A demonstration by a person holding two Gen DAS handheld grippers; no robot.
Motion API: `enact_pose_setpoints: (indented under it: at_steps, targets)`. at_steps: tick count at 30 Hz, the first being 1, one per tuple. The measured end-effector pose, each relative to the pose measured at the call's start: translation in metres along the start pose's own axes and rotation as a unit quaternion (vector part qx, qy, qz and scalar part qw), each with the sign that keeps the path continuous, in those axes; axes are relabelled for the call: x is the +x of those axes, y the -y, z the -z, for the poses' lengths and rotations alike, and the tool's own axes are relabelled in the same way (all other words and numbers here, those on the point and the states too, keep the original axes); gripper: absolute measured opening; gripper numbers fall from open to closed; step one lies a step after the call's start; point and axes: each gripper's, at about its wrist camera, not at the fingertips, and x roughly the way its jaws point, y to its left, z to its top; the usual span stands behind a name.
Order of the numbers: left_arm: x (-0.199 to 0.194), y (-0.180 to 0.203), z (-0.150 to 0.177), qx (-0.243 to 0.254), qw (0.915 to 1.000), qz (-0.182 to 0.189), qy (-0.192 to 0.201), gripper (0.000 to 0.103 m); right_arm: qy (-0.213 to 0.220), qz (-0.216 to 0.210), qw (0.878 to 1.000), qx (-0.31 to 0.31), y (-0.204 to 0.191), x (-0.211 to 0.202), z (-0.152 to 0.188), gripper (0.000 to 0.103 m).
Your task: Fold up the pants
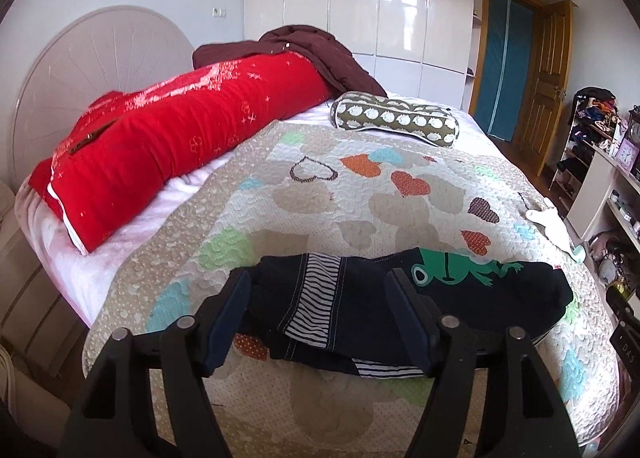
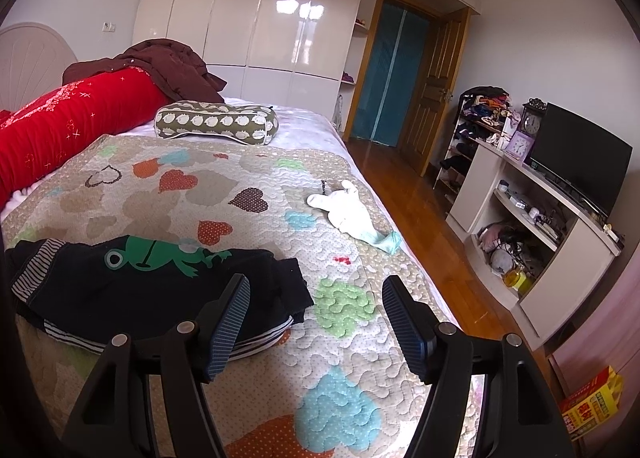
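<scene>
Dark navy pants [image 1: 360, 310] with striped panels and a green frog patch lie bunched on the heart-pattern quilt [image 1: 320, 197] near the bed's front edge. My left gripper [image 1: 320, 290] is open just above them, its jaws either side of the striped left part. In the right wrist view the pants [image 2: 140, 290] lie at the lower left. My right gripper [image 2: 316, 294] is open over the quilt [image 2: 240, 185] beside the pants' right end, its left finger [image 2: 228, 322] over the fabric edge. Neither gripper holds anything.
A red bolster [image 1: 160, 145], a brown garment [image 1: 304, 53] and a patterned pillow [image 1: 396, 117] lie at the bed's head. White socks [image 2: 352, 213] lie near the bed's right edge. A wooden floor [image 2: 432, 217], a TV unit [image 2: 552, 209] and a wardrobe [image 2: 260, 17] stand to the right.
</scene>
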Motion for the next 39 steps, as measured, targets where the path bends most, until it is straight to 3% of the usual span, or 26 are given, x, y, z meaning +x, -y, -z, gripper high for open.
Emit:
enact_pose_setpoints:
  at_steps: [2,5,7,8,9,11,12,14,15,20,27,33,35,36,37,39]
  targets:
    - [0.005,-0.005,0.0,-0.011,0.9999,0.007,-0.011,0.07,-0.006,-0.014,1.0,0.005,0.001,0.003,0.002,0.074]
    - [0.013,-0.014,0.003,-0.03,0.999,0.018,-0.029,0.071,-0.039,-0.081,0.995,0.043,0.009,0.016,0.007,0.074]
    - [0.019,-0.022,0.005,-0.041,0.998,0.026,-0.04,0.071,-0.067,-0.154,0.982,0.083,0.014,0.029,0.013,0.074]
    - [0.023,-0.025,0.006,-0.048,0.9972,0.033,-0.047,0.071,-0.081,-0.202,0.97,0.105,0.016,0.036,0.016,0.074]
    - [0.027,-0.03,0.008,-0.058,0.9957,0.044,-0.057,0.071,-0.103,-0.267,0.948,0.14,0.019,0.048,0.021,0.074]
    - [0.036,-0.039,0.011,-0.081,0.9909,0.074,-0.078,0.07,-0.15,-0.398,0.878,0.219,0.018,0.076,0.033,0.069]
    - [0.042,-0.044,0.013,-0.096,0.9867,0.094,-0.093,0.07,-0.174,-0.442,0.844,0.247,0.013,0.09,0.039,0.064]
    - [0.051,-0.049,0.018,-0.117,0.9785,0.125,-0.114,0.07,-0.211,-0.481,0.809,0.265,0.0,0.11,0.047,0.06]
    - [0.055,-0.05,0.02,-0.126,0.9747,0.139,-0.123,0.07,-0.223,-0.484,0.804,0.264,-0.006,0.115,0.05,0.06]
    - [0.071,-0.063,0.032,-0.168,0.9575,0.179,-0.152,0.07,-0.274,-0.467,0.803,0.248,-0.036,0.135,0.058,0.059]
    - [0.078,-0.087,0.036,-0.21,0.9435,0.198,-0.163,0.07,-0.314,-0.431,0.809,0.247,-0.046,0.148,0.061,0.059]
    - [0.076,-0.089,0.034,-0.217,0.9369,0.219,-0.164,0.07,-0.298,-0.407,0.827,0.249,-0.051,0.145,0.053,0.059]
    - [0.077,-0.087,0.034,-0.221,0.9316,0.232,-0.171,0.07,-0.284,-0.396,0.839,0.242,-0.051,0.147,0.051,0.038]
    - [0.077,-0.085,0.034,-0.223,0.9288,0.239,-0.175,0.07,-0.283,-0.389,0.844,0.238,-0.051,0.148,0.05,0.012]
    - [0.077,-0.084,0.034,-0.223,0.9265,0.245,-0.178,0.07,-0.285,-0.387,0.843,0.239,-0.051,0.149,0.05,0.006]
    - [0.077,-0.08,0.034,-0.225,0.9226,0.254,-0.183,0.07,-0.27,-0.396,0.84,0.252,-0.047,0.146,0.048,0.005]
